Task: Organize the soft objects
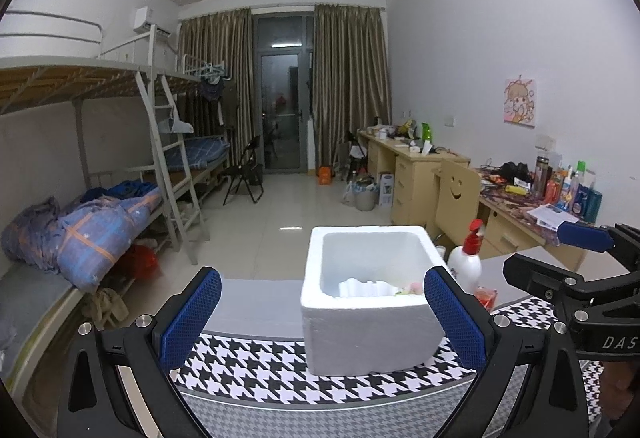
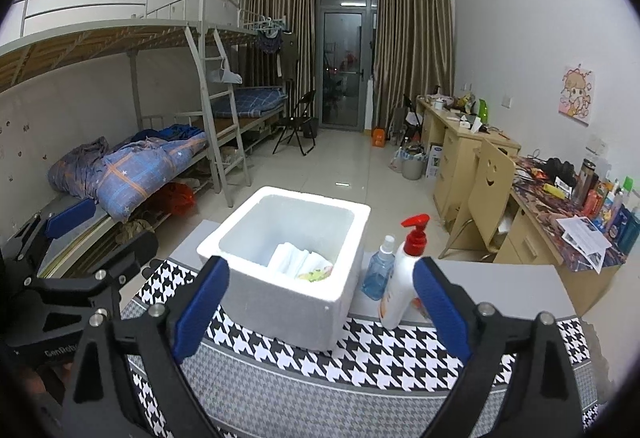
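- A white foam box [image 2: 294, 278] stands open-topped on a black-and-white houndstooth cloth [image 2: 400, 354] that covers a table.
- Inside the box lies a folded white towel [image 2: 294, 258], with a small yellow-green and pink soft item [image 2: 318, 274] just beside it — what that item is cannot be told.
- The left gripper [image 1: 322, 314] is held in front of the box with its blue-padded fingers [image 1: 192, 314] wide apart and nothing between the pads.
- The right gripper [image 2: 320, 308] is also before the box, fingers spread wide — nothing clamped.
- Just right of the box stand a white pump bottle with a red top [image 2: 402, 278] and a small blue spray bottle [image 2: 378, 274], near each other.
- Behind the table: bunk beds [image 2: 160, 141] on the left, a row of desks [image 2: 464, 153] on the right, curtains [image 2: 412, 45] at the far end.
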Available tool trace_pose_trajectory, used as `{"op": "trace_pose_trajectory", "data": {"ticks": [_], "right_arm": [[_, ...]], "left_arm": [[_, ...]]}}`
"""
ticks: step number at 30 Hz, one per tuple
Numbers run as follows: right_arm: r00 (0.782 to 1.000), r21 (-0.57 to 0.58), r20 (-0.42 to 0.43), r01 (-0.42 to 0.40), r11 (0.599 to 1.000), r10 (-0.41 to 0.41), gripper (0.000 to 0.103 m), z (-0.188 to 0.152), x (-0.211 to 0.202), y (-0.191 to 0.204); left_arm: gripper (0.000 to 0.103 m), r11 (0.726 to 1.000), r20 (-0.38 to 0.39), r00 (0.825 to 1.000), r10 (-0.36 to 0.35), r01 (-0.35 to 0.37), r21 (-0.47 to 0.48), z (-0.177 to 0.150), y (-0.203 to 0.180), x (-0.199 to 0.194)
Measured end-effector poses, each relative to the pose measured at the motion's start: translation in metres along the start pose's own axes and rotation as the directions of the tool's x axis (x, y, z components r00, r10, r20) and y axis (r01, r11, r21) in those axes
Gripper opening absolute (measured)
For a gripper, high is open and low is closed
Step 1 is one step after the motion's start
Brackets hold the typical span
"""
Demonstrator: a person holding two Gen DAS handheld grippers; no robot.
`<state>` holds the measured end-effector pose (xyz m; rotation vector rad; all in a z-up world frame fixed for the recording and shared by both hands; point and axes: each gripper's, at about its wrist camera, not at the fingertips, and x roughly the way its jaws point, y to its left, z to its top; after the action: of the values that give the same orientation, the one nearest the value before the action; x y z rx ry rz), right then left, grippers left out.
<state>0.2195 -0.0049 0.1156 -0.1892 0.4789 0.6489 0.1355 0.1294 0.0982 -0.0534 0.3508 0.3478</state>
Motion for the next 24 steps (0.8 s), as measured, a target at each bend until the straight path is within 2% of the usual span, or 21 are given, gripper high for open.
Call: {"op": "trace_pose_trajectory", "data": {"ticks": [9, 24], "right_arm": [[0.999, 0.023, 0.023, 0.022, 1.000, -0.022, 0.096, -0.012, -0.022, -0.009], [0.998, 0.004, 0.063, 0.029, 1.000, -0.029, 0.096, -0.033, -0.066, -0.001]], "left_arm": [[0.102, 1.000, 0.003, 1.000, -0.003, 0.003, -0.004, -0.004, 0.001, -0.017], [0.102, 1.000, 0.027, 0.999, -0.029, 0.029, 0.001, -0.015, -0.008, -0.055]]}}
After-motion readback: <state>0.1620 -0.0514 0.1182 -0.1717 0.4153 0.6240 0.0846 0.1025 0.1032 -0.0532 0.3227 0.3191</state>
